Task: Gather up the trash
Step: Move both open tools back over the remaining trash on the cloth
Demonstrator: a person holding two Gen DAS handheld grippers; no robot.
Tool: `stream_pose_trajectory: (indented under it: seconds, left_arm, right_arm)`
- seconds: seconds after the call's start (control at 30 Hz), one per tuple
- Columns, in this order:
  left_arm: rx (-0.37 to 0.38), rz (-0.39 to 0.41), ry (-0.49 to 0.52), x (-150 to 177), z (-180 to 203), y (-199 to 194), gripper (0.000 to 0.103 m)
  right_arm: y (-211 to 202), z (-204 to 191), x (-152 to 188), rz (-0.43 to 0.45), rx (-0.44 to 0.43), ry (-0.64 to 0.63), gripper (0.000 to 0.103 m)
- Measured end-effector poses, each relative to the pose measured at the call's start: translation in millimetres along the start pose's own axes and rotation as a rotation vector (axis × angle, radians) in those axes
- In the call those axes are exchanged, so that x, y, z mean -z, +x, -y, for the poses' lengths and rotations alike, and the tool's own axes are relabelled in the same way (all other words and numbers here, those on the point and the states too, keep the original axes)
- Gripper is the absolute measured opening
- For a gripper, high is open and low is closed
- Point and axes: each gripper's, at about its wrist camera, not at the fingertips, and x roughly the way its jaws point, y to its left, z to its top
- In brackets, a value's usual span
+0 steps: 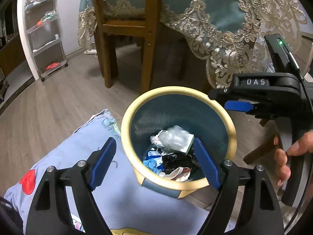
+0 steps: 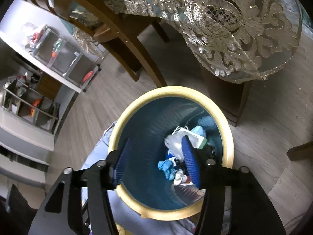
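Both the left tongs (image 1: 154,162) and right tongs (image 2: 154,162) gape empty above the bin (image 1: 231,135); the crumpled wrappers (image 1: 174,139) below look light, soft, pinchable anywhere

Your wood-plank floor (image 1: 58,105) carries it all — trash bin (image 1: 230,137), lilac cushion (image 1: 64,156), wooden chair (image 1: 109,45).
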Motion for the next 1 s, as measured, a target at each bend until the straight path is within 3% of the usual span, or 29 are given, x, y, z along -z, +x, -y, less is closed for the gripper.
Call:
stream_pose_trajectory:
  seconds: [0.33, 0.67, 1.0]
  left_arm:
    - [-0.069, 0.025, -0.049, 19, -27, -47, 0.091]
    - [-0.143, 0.075, -0.097, 44, -64, -129, 0.094]
    - [-0.254, 0.081, -0.190, 112, -119, -210, 0.095]
  right_arm:
    - [-15, -27, 5, 0.038, -0.014, -0.116, 0.092]
    - [-48, -60, 27, 0.092, -0.029, -0.229, 0.096]
    - [-86, -120, 81, 0.157, -0.129, -0.420, 0.097]
